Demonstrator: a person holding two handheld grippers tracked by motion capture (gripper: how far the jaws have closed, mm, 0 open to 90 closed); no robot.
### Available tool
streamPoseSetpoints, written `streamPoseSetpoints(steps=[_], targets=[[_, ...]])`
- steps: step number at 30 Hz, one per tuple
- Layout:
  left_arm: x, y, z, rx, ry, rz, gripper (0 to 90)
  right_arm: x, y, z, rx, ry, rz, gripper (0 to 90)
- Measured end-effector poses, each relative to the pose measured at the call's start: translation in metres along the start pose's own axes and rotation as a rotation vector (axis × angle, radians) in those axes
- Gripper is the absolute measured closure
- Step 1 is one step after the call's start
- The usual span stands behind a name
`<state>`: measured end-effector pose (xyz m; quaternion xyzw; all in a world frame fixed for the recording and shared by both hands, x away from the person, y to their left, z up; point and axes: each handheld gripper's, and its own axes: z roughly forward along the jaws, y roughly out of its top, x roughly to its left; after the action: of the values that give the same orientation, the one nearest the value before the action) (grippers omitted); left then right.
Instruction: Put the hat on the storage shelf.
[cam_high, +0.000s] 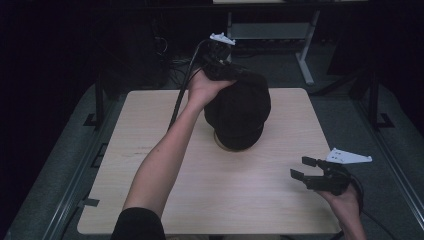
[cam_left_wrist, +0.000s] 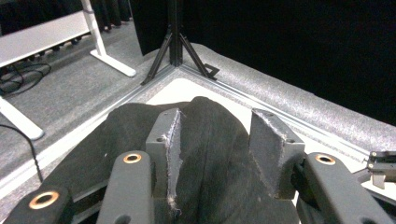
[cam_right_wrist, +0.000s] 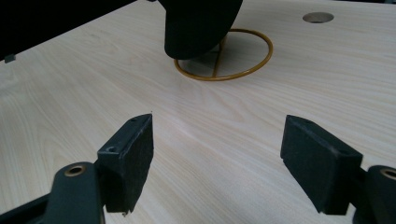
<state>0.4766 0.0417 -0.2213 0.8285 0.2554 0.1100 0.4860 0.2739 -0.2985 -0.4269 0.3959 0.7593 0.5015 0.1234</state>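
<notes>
Left gripper (cam_high: 227, 70), fingers (cam_left_wrist: 164, 135) wide around the black cap (cam_high: 238, 112) atop its wire stand (cam_right_wrist: 224, 60) mid-worktop (cam_high: 150, 150); a tug could topple it. Right gripper (cam_high: 306, 168) hovers, fingers apart.

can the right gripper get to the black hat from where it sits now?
Probably yes. The right gripper is open and hovers low over the table, aimed toward the black hat on its gold wire stand. Bare wood lies between them. The left gripper is already at the hat's top.
</notes>
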Motion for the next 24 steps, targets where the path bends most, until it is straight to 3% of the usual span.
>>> streamPoseSetpoints(steps=[8,24], targets=[[-0.001,-0.006,-0.014,0.011,-0.005,0.006,50.6,0.001,0.0,0.002,0.008,-0.001,-0.003,24.6],[0.005,-0.026,-0.044,-0.014,0.013,-0.007,48.9,0.004,0.001,0.008,0.023,-0.009,-0.01,24.0]])
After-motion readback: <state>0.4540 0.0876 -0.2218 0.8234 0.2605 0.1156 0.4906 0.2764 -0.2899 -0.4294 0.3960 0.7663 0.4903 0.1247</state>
